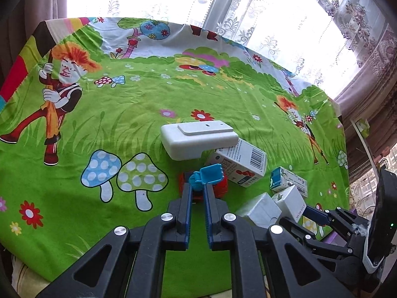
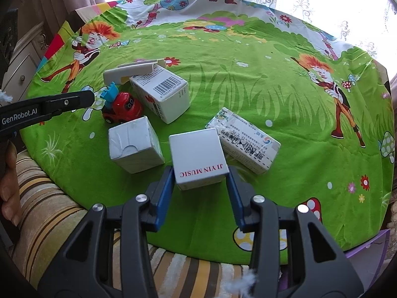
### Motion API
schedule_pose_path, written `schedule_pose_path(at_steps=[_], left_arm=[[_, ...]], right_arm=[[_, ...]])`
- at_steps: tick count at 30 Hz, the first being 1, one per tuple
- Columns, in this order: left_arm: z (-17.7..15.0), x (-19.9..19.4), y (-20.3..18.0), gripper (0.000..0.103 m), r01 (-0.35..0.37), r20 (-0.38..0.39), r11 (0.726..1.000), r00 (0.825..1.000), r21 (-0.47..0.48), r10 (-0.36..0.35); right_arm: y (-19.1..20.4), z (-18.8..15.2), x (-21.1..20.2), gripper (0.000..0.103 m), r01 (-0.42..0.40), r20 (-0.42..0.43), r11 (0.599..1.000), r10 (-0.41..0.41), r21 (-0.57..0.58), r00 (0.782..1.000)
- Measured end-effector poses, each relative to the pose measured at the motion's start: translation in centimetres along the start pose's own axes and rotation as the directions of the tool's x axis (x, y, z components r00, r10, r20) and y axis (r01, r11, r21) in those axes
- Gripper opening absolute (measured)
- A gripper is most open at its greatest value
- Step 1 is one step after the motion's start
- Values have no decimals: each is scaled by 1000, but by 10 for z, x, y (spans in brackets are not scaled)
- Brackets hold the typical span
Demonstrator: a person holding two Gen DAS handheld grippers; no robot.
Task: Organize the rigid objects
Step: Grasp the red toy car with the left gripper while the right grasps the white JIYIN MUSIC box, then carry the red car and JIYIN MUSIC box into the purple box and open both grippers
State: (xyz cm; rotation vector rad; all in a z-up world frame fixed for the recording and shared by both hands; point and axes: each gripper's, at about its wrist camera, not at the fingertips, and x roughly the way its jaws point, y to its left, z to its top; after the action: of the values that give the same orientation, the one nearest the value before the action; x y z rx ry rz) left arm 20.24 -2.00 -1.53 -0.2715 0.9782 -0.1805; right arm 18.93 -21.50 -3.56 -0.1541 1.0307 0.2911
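While the left gripper (image 1: 197, 188) clamps the toy truck (image 1: 211, 186), the JIYIN MUSIC box (image 2: 199, 159) sits between the right gripper's (image 2: 201, 181) jaws, pads touching.

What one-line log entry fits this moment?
left gripper: shut on toy truck | right gripper: shut on JI YIN MUSIC box | other boxes: untouched

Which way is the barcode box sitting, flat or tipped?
Tipped: the barcode box leans with its far end propped against the white plastic case.
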Motion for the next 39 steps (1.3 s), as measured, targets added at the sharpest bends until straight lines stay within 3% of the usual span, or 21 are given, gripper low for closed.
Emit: schedule_pose_path(at_steps=[4, 9, 14, 16, 17, 39], left_arm=[[-1, 1, -15, 16, 11, -3, 999, 1000, 46, -11], [9, 6, -23, 45, -38, 17, 997, 999, 63, 37], [12, 17, -24, 44, -59, -4, 996, 998, 63, 59], [11, 23, -21, 37, -64, -23, 996, 998, 60, 66], [10, 24, -20, 27, -63, -28, 996, 998, 57, 64], [0, -27, -18, 27, 37, 57, 999, 998, 33, -39]], right_arm=[[1, -1, -4, 46, 12, 21, 1000, -12, -5, 1000], [-1, -3, -10, 46, 14, 39, 1000, -14, 7, 999], [-6, -6, -16, 46, 9, 52, 999, -10, 32, 999], [-8, -8, -18, 46, 5, 53, 999, -8, 45, 999], [-9, -8, -18, 46, 3, 54, 999, -6, 52, 999], [-24, -22, -51, 47, -11, 95, 992, -1, 122, 995]])
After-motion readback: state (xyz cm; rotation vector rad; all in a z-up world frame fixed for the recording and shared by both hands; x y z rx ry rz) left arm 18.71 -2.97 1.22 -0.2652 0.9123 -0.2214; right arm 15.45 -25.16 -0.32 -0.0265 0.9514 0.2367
